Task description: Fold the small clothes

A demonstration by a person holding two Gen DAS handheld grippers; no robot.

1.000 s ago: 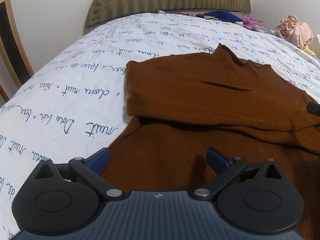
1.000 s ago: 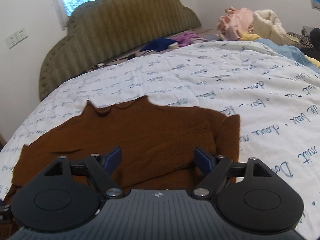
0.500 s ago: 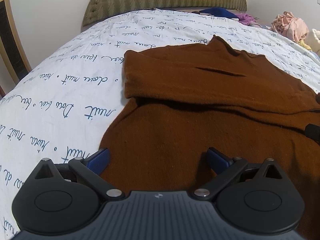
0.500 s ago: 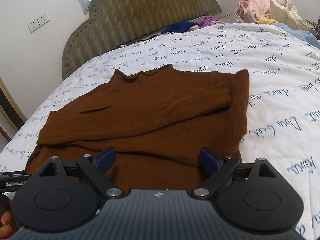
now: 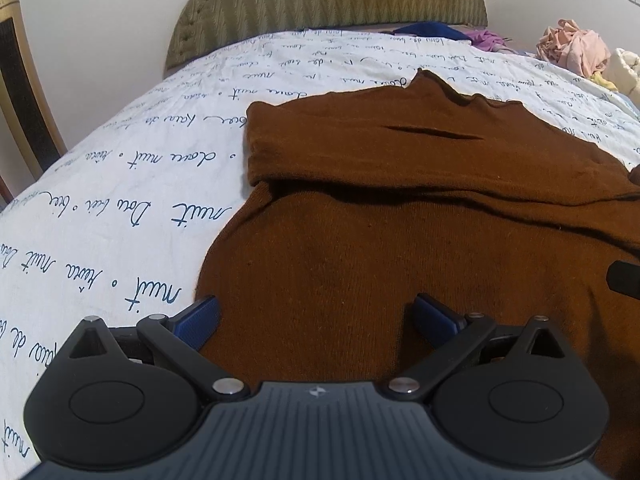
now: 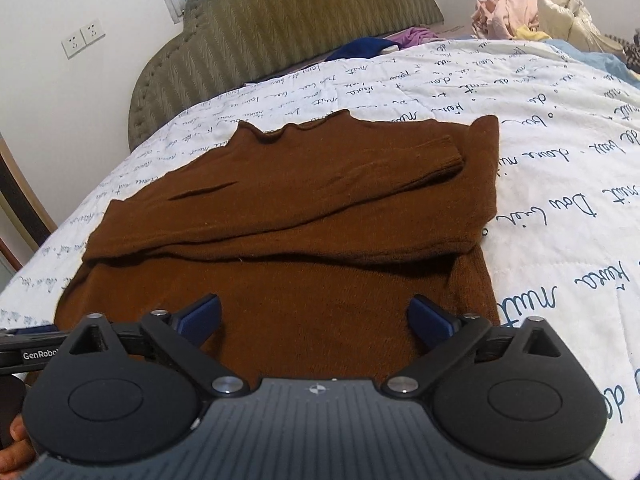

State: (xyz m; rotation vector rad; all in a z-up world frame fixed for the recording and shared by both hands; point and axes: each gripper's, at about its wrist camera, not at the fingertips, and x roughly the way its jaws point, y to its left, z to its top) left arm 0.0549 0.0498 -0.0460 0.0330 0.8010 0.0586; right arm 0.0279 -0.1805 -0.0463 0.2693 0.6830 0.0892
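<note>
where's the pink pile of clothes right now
The pink pile sits at the bed's far right corner in both views, right of the headboard, beside a cream bundle, well beyond the brown sweater.

place: home bedroom
bed: white quilt (image 6: 540, 128) printed with blue script
headboard: padded olive headboard (image 6: 288, 28), scalloped top, against wall
laundry: loose clothes pile (image 6: 532, 8) at far corner
wall: 2 sockets (image 6: 83, 38), window edge above

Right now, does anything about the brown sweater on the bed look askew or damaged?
No damage shows. The brown sweater lies flat on the bedspread, sleeves folded across. Only the folded sleeve runs slightly slanted, and a small crease sits on it.
</note>
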